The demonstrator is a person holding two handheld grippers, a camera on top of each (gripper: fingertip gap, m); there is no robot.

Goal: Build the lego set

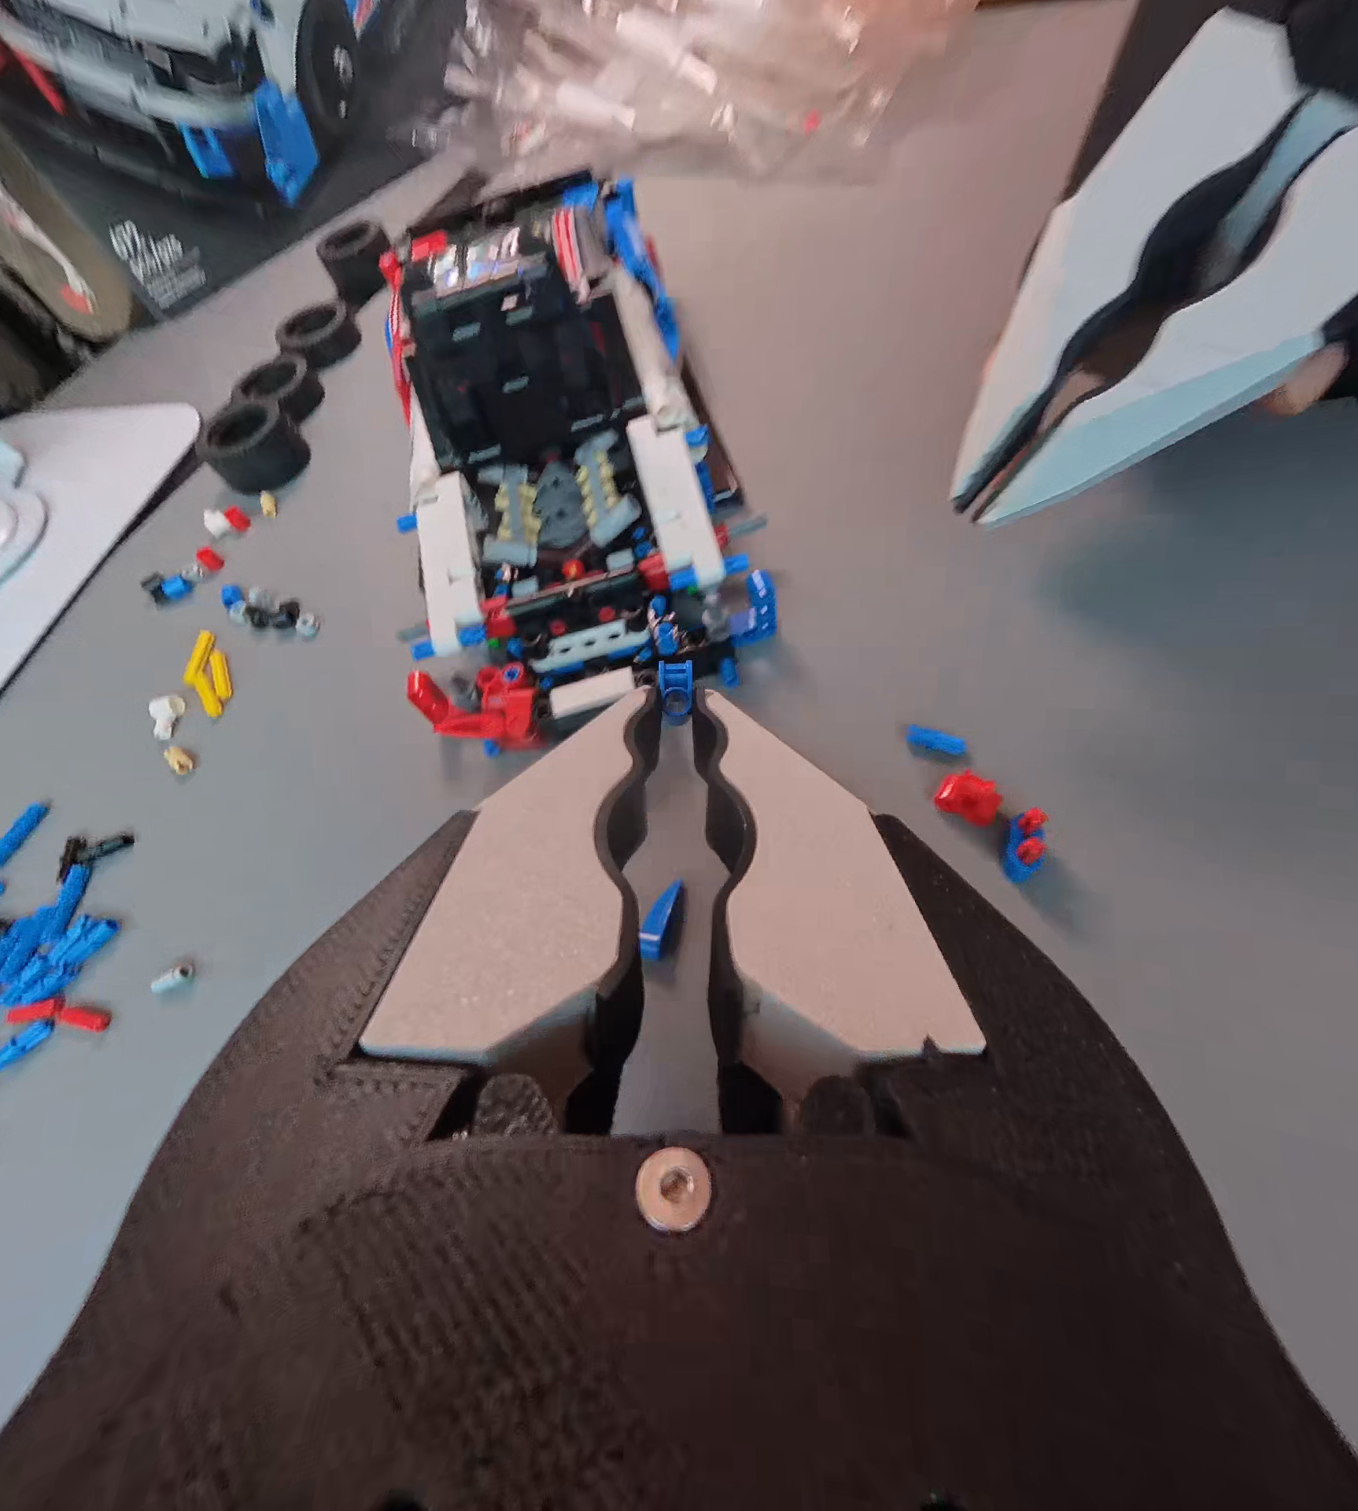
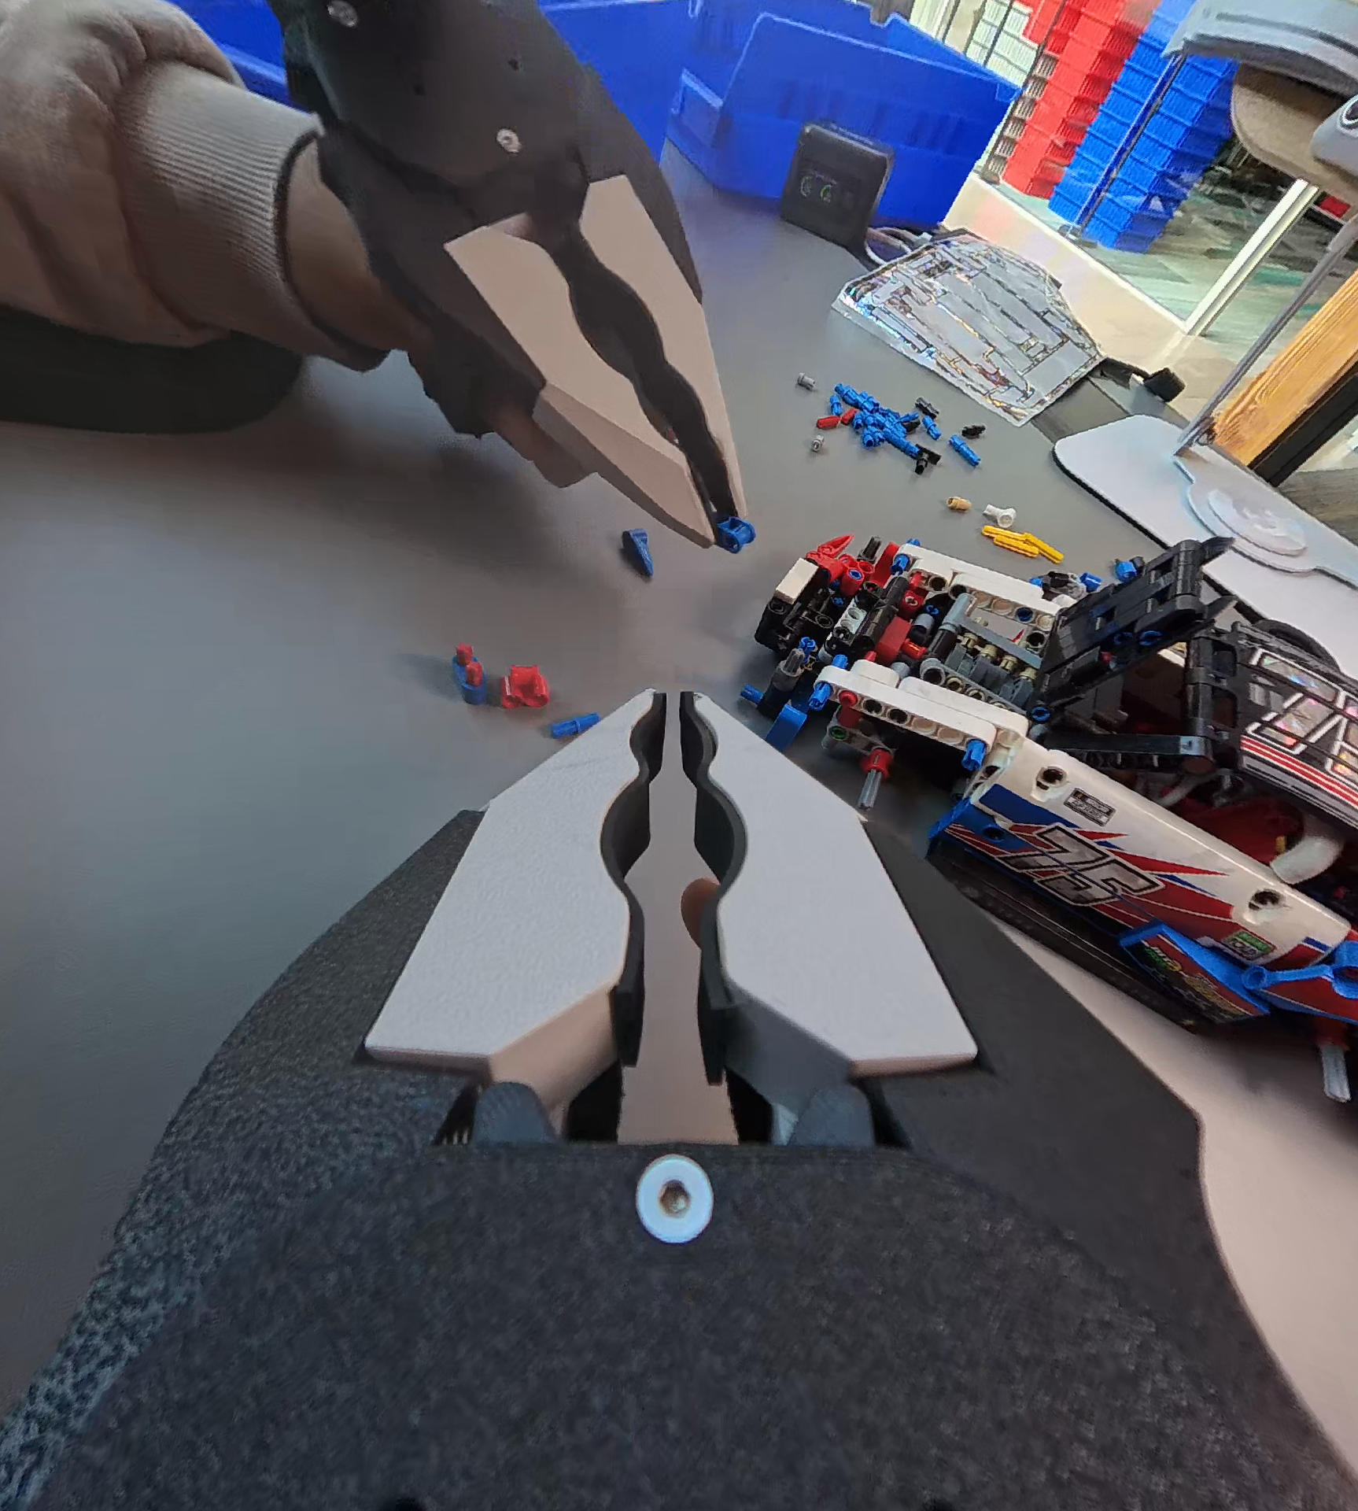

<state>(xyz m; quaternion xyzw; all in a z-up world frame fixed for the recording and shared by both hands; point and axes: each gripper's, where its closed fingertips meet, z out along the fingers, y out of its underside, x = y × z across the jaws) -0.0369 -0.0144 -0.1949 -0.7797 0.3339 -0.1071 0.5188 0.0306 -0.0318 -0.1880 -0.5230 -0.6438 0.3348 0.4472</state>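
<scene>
The left gripper [image 1: 673, 695] has its jaws clamped on a small blue connector piece [image 1: 674, 689], held above the grey tabletop [image 1: 1150, 695] just in front of the half-built toy car [image 1: 561, 458] (its engine bay uncovered). The right gripper [image 2: 673, 697] is empty, jaws nearly closed, beside the car's front end.

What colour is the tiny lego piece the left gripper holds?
Blue small connector piece, pinched by the left gripper; right wrist view shows it best.

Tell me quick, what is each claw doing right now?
Left gripper: fingers closed on a small blue connector piece, held at the tips.
Right gripper: fingers nearly together, nothing between them.
</scene>
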